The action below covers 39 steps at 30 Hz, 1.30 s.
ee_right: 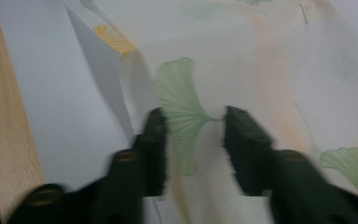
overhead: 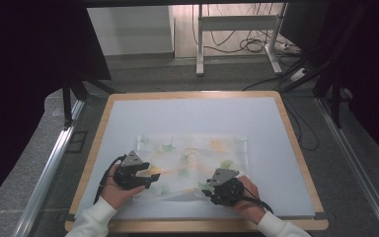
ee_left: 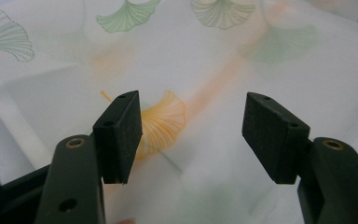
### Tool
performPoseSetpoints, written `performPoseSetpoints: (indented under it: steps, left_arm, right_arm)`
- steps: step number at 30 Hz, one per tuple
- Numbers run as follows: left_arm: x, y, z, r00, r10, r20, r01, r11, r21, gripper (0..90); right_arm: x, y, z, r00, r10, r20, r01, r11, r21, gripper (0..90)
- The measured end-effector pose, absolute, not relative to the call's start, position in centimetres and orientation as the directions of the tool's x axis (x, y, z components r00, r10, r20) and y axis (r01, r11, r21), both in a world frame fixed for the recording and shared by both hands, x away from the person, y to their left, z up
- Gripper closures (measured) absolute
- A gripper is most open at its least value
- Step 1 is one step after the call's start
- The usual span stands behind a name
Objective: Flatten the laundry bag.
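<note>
Two grippers at the near edge of a thin leaf-printed cloth on the desk.

Nearest the person, the left gripper (overhead: 145,178) hangs over the cloth's (overhead: 197,148) near-left part with its jaws wide apart and nothing between them, an orange leaf print (ee_left: 163,122) showing through the gap. The right gripper (overhead: 208,188) sits at the near-right edge, its jaws partly drawn in with the cloth and a green leaf print (ee_right: 182,112) between them; whether the pads press on the fabric I cannot tell through the blur. The cloth lies on the white mat (overhead: 128,118) covering the desk (overhead: 288,123), its near edge folded over. It looks light, limp and semi-sheer, likely to slide and crease; corners or the folded edge seem the best holds.
</note>
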<state>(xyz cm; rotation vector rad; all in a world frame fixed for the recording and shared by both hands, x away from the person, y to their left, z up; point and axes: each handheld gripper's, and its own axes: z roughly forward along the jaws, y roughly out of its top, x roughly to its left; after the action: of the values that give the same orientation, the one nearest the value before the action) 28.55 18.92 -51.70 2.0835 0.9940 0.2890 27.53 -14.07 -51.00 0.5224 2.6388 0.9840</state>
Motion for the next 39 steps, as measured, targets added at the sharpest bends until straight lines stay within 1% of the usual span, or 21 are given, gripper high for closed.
performPoseSetpoints:
  steps: [1,2,3,8,11,12,15,18,19,21,25,28,34,39]
  left_arm:
    - [28.5,18.9,-51.7,0.669,0.733,-0.127,0.554,-0.377,0.742,38.1]
    - [28.4,18.8,-51.6,0.67,0.731,-0.13,0.553,-0.376,0.743,38.3]
    - [28.3,18.8,-51.6,0.673,0.728,-0.133,0.553,-0.374,0.745,38.6]
    - [27.3,18.5,-51.2,0.692,0.709,-0.135,0.537,-0.381,0.753,39.1]
    - [26.4,18.3,-50.9,0.724,0.675,-0.141,0.514,-0.391,0.764,42.0]
    - [26.1,18.1,-50.8,0.74,0.656,-0.145,0.504,-0.399,0.766,44.4]
    - [25.1,17.3,-50.8,0.798,0.58,-0.161,0.477,-0.445,0.758,56.7]
    - [24.4,16.1,-51.4,0.824,0.541,-0.165,0.469,-0.491,0.734,69.4]
    - [24.3,15.7,-51.7,0.826,0.543,-0.151,0.468,-0.511,0.721,72.5]
    - [24.5,14.9,-52.3,0.813,0.574,-0.094,0.463,-0.541,0.702,78.2]
    - [25.9,14.8,-52.9,0.791,0.605,-0.087,0.491,-0.544,0.68,88.8]
    - [26.5,15.2,-53.3,0.77,0.627,-0.115,0.527,-0.524,0.669,89.8]
    - [26.1,15.6,-53.5,0.774,0.625,-0.103,0.523,-0.539,0.66,89.8]
    - [26.3,15.8,-53.7,0.771,0.624,-0.13,0.535,-0.524,0.663,89.8]
  right_arm:
    - [27.6,-14.1,-50.9,-0.898,0.422,-0.122,0.236,0.698,0.676,81.8]
    - [27.7,-14.2,-50.7,-0.9,0.419,-0.122,0.231,0.695,0.681,86.8]
    - [27.9,-14.3,-50.4,-0.901,0.418,-0.115,0.232,0.688,0.687,88.8]
    - [28.8,-14.0,-49.1,-0.897,0.429,-0.108,0.235,0.668,0.706,89.2]
    - [29.9,-13.7,-48.5,-0.894,0.441,-0.084,0.254,0.651,0.715,89.2]
    - [30.4,-13.7,-48.3,-0.889,0.451,-0.073,0.266,0.641,0.72,89.2]
    - [32.0,-13.7,-47.6,-0.878,0.478,-0.033,0.299,0.6,0.742,89.2]
    - [33.0,-13.6,-47.1,-0.873,0.487,-0.029,0.303,0.587,0.751,89.2]
    - [33.2,-13.6,-47.0,-0.873,0.487,-0.029,0.303,0.588,0.75,89.2]
    - [33.4,-13.6,-46.8,-0.872,0.489,-0.032,0.303,0.589,0.749,89.2]
    - [33.8,-13.6,-46.8,-0.871,0.491,-0.037,0.302,0.593,0.746,89.2]
    - [33.9,-13.7,-46.7,-0.869,0.494,-0.034,0.306,0.591,0.747,89.2]
    - [35.0,-14.0,-46.3,-0.86,0.51,-0.026,0.319,0.577,0.752,89.1]
    - [36.1,-13.8,-45.6,-0.858,0.513,-0.019,0.324,0.57,0.755,89.2]
